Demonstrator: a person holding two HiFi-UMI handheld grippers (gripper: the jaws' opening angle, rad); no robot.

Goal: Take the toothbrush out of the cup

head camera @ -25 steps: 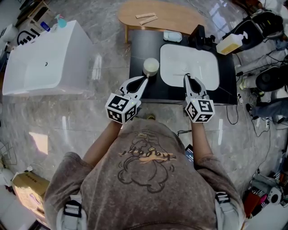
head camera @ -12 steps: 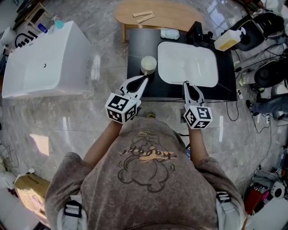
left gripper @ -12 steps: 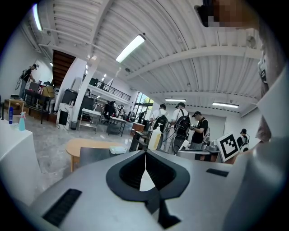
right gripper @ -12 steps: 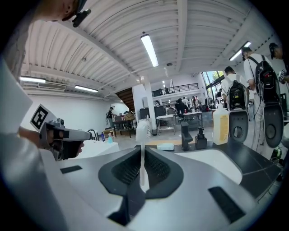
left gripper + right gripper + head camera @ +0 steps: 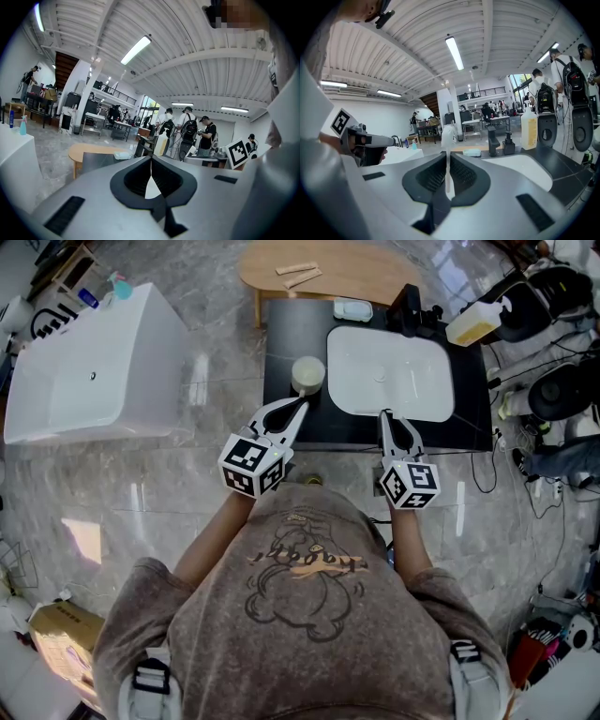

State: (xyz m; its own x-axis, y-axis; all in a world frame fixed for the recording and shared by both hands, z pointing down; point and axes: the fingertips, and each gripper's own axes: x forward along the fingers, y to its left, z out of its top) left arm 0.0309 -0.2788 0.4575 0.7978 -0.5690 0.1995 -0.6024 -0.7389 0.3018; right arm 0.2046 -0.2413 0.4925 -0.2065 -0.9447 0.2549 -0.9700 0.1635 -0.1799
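Toothbrush (image 5: 446, 133) (white, upright) sits clamped in right gripper (image 5: 384, 416), outside cup (image 5: 308, 374).

No word or number can be read in any view. The marker cube (image 5: 253, 465) on the left claw (image 5: 301, 405) and the marker cube (image 5: 409, 485) on the right claw (image 5: 384, 414) carry only black and white square patterns. The shirt (image 5: 309, 634), in the lower middle of the head view, has a cartoon print with curly lettering (image 5: 305, 562), but it is too blurred to read.
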